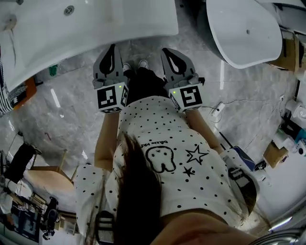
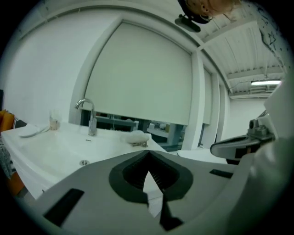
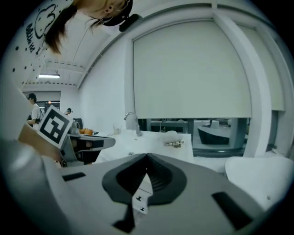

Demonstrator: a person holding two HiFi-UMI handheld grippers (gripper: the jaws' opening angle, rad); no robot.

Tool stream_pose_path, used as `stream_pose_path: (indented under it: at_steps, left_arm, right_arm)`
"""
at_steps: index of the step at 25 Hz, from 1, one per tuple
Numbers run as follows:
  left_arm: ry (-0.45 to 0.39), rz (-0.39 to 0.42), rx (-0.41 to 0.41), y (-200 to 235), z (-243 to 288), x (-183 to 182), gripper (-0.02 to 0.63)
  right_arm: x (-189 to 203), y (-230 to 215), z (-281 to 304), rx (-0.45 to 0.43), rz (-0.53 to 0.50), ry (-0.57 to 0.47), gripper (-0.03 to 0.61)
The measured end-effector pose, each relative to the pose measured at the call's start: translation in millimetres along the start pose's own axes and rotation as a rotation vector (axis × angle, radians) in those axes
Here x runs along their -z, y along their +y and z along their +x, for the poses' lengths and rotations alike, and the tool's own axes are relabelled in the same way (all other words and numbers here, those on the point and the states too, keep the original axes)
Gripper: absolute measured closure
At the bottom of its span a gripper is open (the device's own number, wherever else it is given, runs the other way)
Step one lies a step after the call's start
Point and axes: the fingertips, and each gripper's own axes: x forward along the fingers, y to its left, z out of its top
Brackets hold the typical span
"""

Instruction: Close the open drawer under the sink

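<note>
At a white sink (image 1: 95, 24) on a marble floor (image 1: 71, 105), a person in a dotted shirt (image 1: 201, 182) holds two grippers side by side. The sink's bowl shows only its drain (image 1: 69, 9). The drawer beneath is hidden in every view. A second basin (image 1: 244, 31) stands to the right. The left gripper (image 1: 113, 48) and right gripper (image 1: 166, 50) have their jaws pressed together, gripping nothing. A tap (image 2: 89, 114) and glass (image 2: 54, 120) stand on the rim.

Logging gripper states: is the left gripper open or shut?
Shut: the left gripper has its tips touching, with nothing between them.
</note>
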Motion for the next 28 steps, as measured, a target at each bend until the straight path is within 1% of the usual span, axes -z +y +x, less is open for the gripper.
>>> stream_pose_path:
  at_steps: [3,7,10,14,17,21,23,25,28]
  left_arm:
    - [-0.060,0.011,0.032,-6.0,-6.1,-27.9,0.609]
    - [-0.110,0.037,0.067,-11.7,-17.4,-47.6,0.609]
    - [-0.127,0.057,0.081,-14.6,-22.2,-55.4,0.609]
    - [-0.136,0.064,0.098,-21.3,-26.6,-56.3,0.609]
    - [-0.145,0.051,0.102,-23.5,-27.8,-55.0,0.609]
    - [-0.155,0.028,0.135,-29.9,-24.9,-48.6,0.609]
    - [-0.127,0.022,0.142,-30.9,-22.1,-42.0,0.609]
    - [-0.106,0.020,0.141,-31.4,-20.7,-36.8,0.609]
    - [-0.132,0.024,0.138,-33.3,-23.7,-37.6,0.609]
  right_arm:
    - [-9.5,2.8,3.2,-0.019,-0.031,-0.020,0.566]
    - [-15.7,9.2,5.2,-0.034,-0.066,-0.035,0.566]
    - [-19.7,8.6,7.8,-0.029,-0.059,-0.058,0.566]
    - [-22.5,1.2,4.4,-0.013,-0.047,-0.083,0.566]
    - [-25.5,-6.0,-0.3,0.004,-0.038,-0.097,0.566]
    - [-24.0,-7.8,-1.4,0.010,-0.039,-0.099,0.566]
    - [-21.3,-4.0,1.8,-0.013,-0.038,-0.093,0.566]
    - [-21.0,3.8,5.3,-0.054,-0.048,-0.090,0.566]
    - [-22.8,14.6,8.0,-0.106,-0.076,-0.092,0.566]
